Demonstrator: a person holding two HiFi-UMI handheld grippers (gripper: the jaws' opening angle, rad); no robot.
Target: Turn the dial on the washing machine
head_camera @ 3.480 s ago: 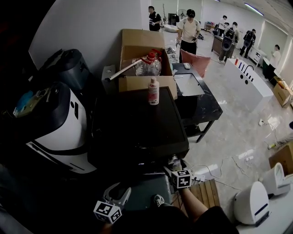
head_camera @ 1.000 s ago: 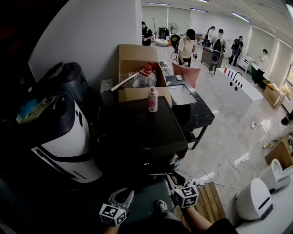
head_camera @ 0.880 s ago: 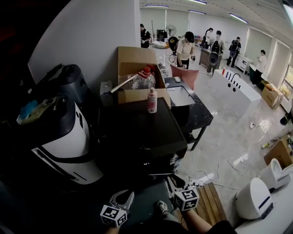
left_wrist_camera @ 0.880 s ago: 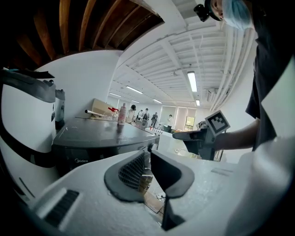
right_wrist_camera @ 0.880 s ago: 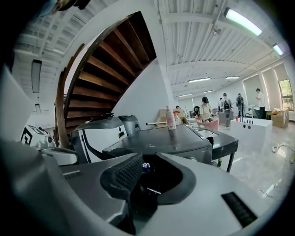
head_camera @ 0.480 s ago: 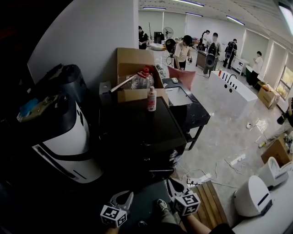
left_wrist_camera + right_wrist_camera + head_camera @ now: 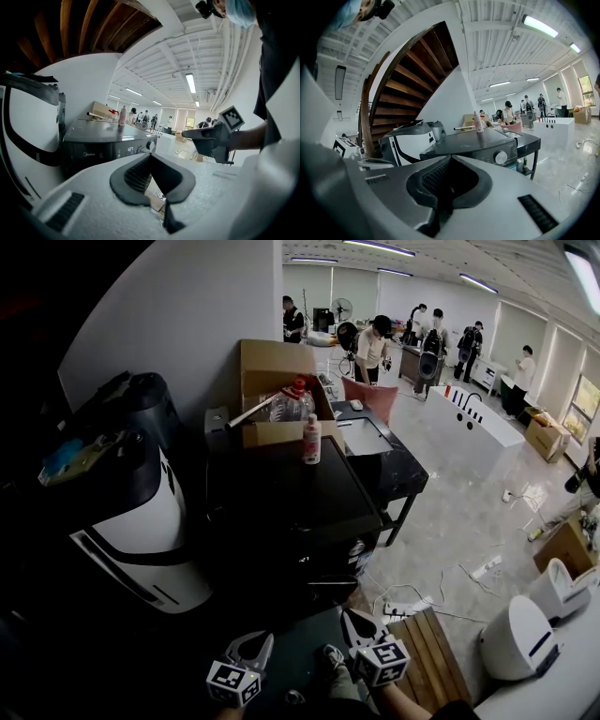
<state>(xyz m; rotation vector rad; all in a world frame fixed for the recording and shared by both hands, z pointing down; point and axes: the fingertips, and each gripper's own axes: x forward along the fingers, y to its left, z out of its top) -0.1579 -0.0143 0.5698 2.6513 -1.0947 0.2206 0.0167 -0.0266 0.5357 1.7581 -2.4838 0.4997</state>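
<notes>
Nearest, the left claw (image 7: 249, 645) and right claw (image 7: 360, 622) are both pressed together, pinching nothing, well short of the washing machine (image 7: 281, 493) at twelve o'clock. Its dial (image 7: 501, 157) sits on the front panel, at two o'clock from the right claw's tips. I judge that shut jaws would skid off the knob, and a hard shove could topple the bottle (image 7: 310, 440) beyond.

round silver dial (image 7: 500, 157) on the dark washing machine (image 7: 473, 151), front face, right end.
</notes>
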